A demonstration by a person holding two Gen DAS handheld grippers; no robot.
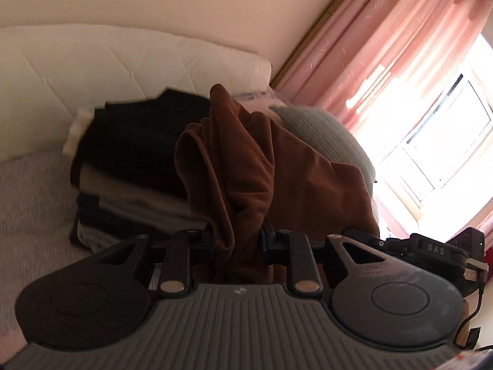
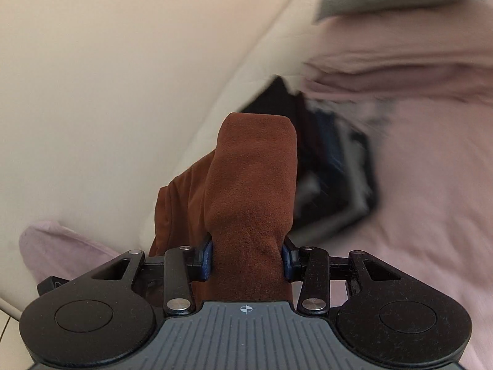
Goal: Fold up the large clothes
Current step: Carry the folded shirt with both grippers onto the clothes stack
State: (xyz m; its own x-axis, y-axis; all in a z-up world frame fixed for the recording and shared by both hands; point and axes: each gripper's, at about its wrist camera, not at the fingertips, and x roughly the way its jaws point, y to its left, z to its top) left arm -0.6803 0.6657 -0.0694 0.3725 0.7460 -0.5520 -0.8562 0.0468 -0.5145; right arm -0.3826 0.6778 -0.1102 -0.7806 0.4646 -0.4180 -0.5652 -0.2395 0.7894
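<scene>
Lifting step. Left tool (image 1: 237,240) and right tool (image 2: 246,256) each clamp a bunch of the brown garment (image 1: 246,166), at frame centre, above the bed (image 1: 30,191). Next, judged: spread it flat.

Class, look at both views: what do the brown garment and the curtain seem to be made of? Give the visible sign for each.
Brown garment: looks like a soft, matte knit or brushed fabric, perhaps fleece or velour; the sign is its fuzzy, non-shiny surface and thick rounded folds.

Curtain: looks like thin woven cloth with a slight sheen; window light glows through its pink pleats. Exact fibre cannot be told.
</scene>
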